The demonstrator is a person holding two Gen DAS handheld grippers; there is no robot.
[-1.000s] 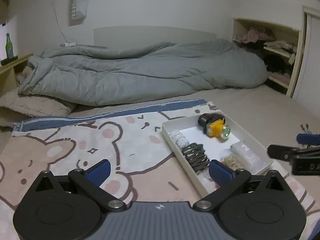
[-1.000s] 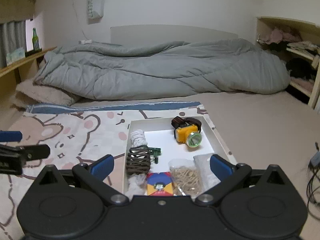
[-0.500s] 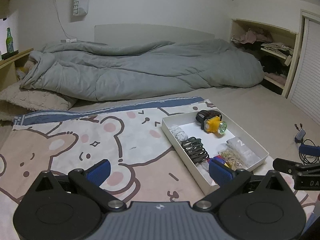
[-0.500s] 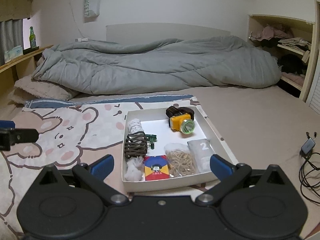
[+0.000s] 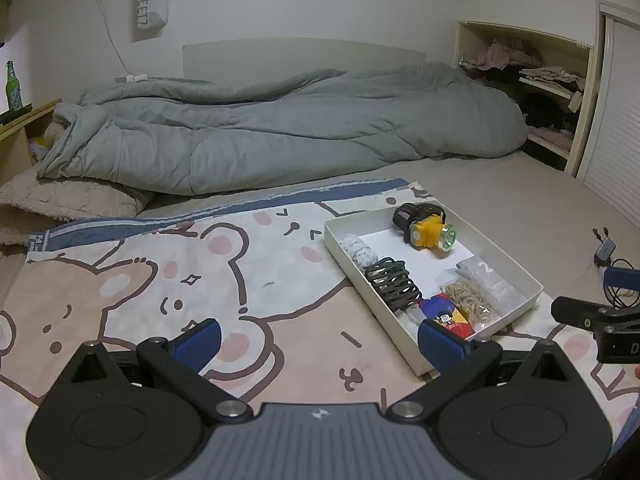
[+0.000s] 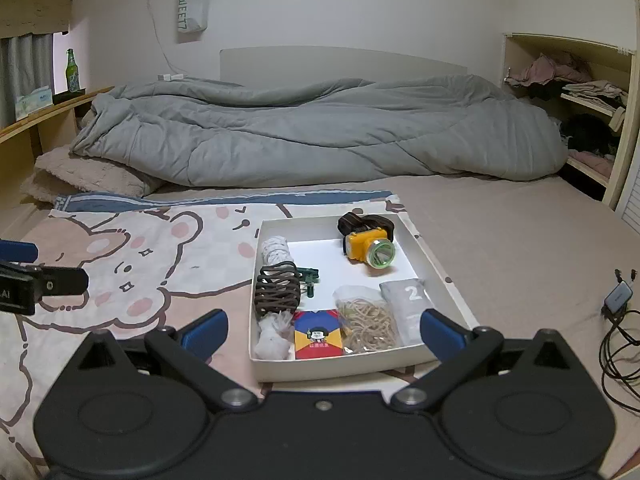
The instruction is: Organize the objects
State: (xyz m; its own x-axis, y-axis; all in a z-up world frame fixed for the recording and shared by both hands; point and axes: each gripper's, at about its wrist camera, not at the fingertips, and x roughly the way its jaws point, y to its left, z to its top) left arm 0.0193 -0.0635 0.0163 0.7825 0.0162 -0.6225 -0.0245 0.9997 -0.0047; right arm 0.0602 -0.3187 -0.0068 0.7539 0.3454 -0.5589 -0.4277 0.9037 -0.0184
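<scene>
White cardboard, shallow and rectangular: a tray (image 6: 332, 369) resting on a bear-print fleece blanket (image 6: 152, 264) in pink, cream and blue, spread over a beige mattress (image 6: 512, 240). Inside the tray, at the far end, a yellow headlamp with a green-rimmed lens and dark strap (image 6: 366, 242); along the left wall, a small white wound bundle (image 6: 276, 249), then a dark brown coiled cord (image 6: 277, 292), then a white fluffy wad (image 6: 274, 338) at the near corner. Just beside the coil, a small green clip-like part (image 6: 309, 276). Along the near wall, a red, blue and yellow card packet (image 6: 318, 334), a clear bag of tan rubber bands (image 6: 366, 324) and a grey pouch printed with a "2" (image 6: 406, 306), side by side. Left gripper (image 5: 320, 340) released, blue-padded fingers wide apart and holding nothing, poised above the blanket with the tray's near corner just beside the right pad. Right gripper (image 6: 322, 332) likewise spread wide and empty, hovering over the tray's near end, fingers flanking it without touching. Behind, a rumpled grey duvet (image 6: 320, 132) across the mattress, a green glass bottle (image 6: 72, 72) on a wooden ledge at far left, and a dark cable with an adapter (image 6: 618, 320) on the mattress to the right.
</scene>
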